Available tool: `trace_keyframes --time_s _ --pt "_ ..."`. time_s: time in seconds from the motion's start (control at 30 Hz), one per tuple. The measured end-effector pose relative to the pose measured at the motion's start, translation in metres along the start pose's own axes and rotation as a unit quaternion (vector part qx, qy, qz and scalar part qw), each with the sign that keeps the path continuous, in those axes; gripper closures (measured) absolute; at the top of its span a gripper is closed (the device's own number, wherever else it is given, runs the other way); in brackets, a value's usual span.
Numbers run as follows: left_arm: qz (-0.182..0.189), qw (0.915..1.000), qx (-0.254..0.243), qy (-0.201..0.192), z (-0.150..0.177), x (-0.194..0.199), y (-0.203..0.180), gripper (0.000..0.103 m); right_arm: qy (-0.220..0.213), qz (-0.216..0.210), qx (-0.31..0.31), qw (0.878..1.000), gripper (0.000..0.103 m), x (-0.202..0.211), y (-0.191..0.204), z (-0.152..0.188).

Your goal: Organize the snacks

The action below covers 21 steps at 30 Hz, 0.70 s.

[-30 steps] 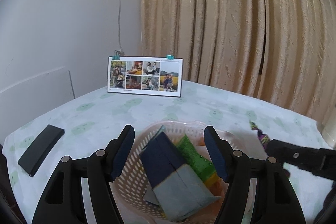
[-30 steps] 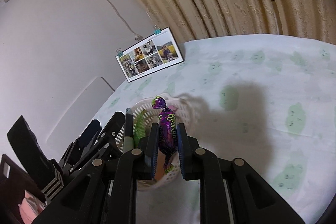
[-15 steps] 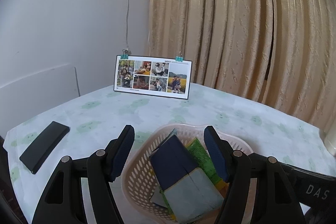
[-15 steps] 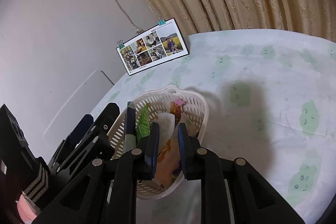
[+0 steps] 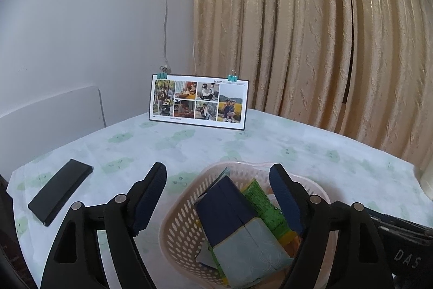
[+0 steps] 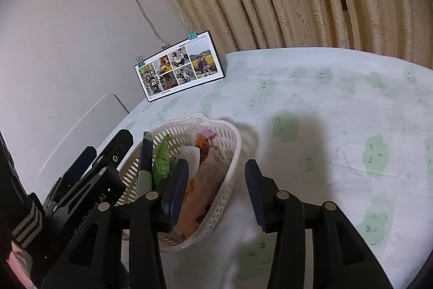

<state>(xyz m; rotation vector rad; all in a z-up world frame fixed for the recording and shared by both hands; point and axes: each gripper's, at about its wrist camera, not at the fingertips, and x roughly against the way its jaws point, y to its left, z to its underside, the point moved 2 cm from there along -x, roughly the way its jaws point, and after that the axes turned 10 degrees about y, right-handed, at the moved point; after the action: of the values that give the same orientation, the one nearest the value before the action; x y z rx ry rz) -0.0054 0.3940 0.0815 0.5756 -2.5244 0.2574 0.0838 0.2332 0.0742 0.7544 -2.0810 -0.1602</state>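
A pale perforated plastic basket (image 5: 178, 229) (image 6: 227, 153) stands on the table and holds several snack packs. A dark blue and grey pack (image 5: 235, 224) stands on edge in it beside a green wrapper (image 5: 266, 207) (image 6: 161, 161). An orange packet (image 6: 200, 180) lies on the right side of the basket with a bit of purple wrapper (image 6: 207, 206) beside it. My left gripper (image 5: 219, 197) is open above the basket's near rim, empty. My right gripper (image 6: 216, 188) is open over the basket's right rim, nothing between its fingers.
A photo card (image 5: 199, 102) (image 6: 180, 69) with two clips stands at the table's far edge, against the wall and beige curtain (image 5: 324, 31). A black flat device (image 5: 61, 191) lies at the left. The patterned tablecloth (image 6: 338, 113) stretches to the right of the basket.
My right gripper held a purple-wrapped candy over the basket, then let it go and opened; the candy is no longer between its fingers. The left gripper stayed open and rose slightly.
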Motion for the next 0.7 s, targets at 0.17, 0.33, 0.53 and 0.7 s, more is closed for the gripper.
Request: trace_keyframes --time_s 0.17,0.33,0.53,0.7 --pt "-0.007 1.0000 -0.001 -0.004 0.000 0.000 0.001 0.016 -0.010 0.027 0.021 0.999 0.046 0.006 0.005 0.006" --pt "-0.014 0.9999 0.000 -0.001 0.000 -0.002 0.002 0.011 -0.015 0.056 0.046 0.997 0.033 0.011 0.010 0.013" --pt "-0.038 0.9990 -0.024 0.003 0.007 -0.001 0.006 0.007 -0.023 0.091 0.072 0.993 0.019 0.018 0.016 0.021" --pt "-0.042 0.9984 -0.034 0.016 0.010 0.007 0.022 0.007 -0.017 0.100 0.070 0.992 0.011 0.017 0.013 0.031"
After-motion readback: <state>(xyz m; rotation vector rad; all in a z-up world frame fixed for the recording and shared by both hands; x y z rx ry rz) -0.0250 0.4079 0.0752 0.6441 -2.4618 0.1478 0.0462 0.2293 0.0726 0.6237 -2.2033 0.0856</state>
